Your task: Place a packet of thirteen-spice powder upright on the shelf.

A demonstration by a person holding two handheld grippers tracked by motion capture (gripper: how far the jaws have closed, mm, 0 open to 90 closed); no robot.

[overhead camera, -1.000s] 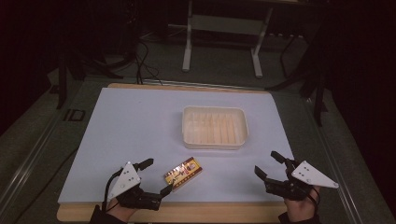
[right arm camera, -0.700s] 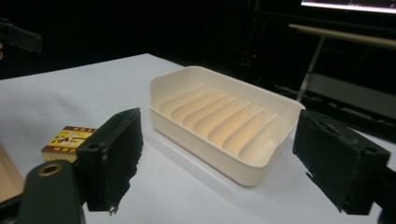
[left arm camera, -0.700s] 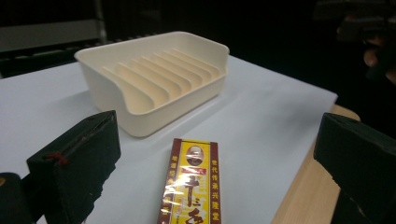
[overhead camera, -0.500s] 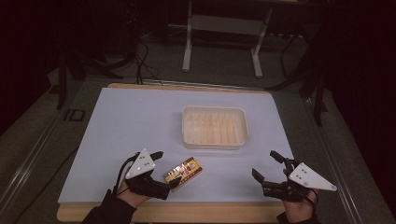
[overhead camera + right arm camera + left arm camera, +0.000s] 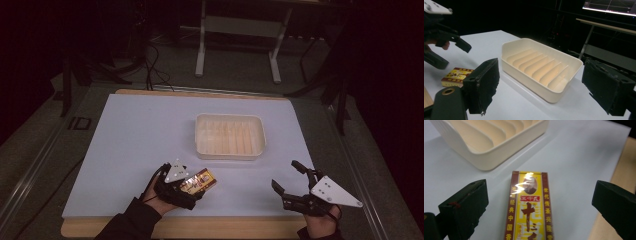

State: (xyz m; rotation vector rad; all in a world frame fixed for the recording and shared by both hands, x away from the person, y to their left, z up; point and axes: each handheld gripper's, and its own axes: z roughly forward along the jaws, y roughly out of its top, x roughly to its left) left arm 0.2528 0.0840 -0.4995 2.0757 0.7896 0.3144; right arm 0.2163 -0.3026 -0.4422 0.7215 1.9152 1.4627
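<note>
At lower centre-left of the high view, flat on the white table (image 5: 125, 150): yellow packet (image 5: 200, 181), just below the cream ribbed tray (image 5: 230, 154). Left gripper (image 5: 192, 187) over the packet's near end, jaws wide apart on either side of it, pads clear of its edges in the left gripper view (image 5: 528, 207). At lower right, right gripper (image 5: 290, 180) well apart from the packet, jaws spread wide and holding nothing, just been opening. Tray empty.
</note>
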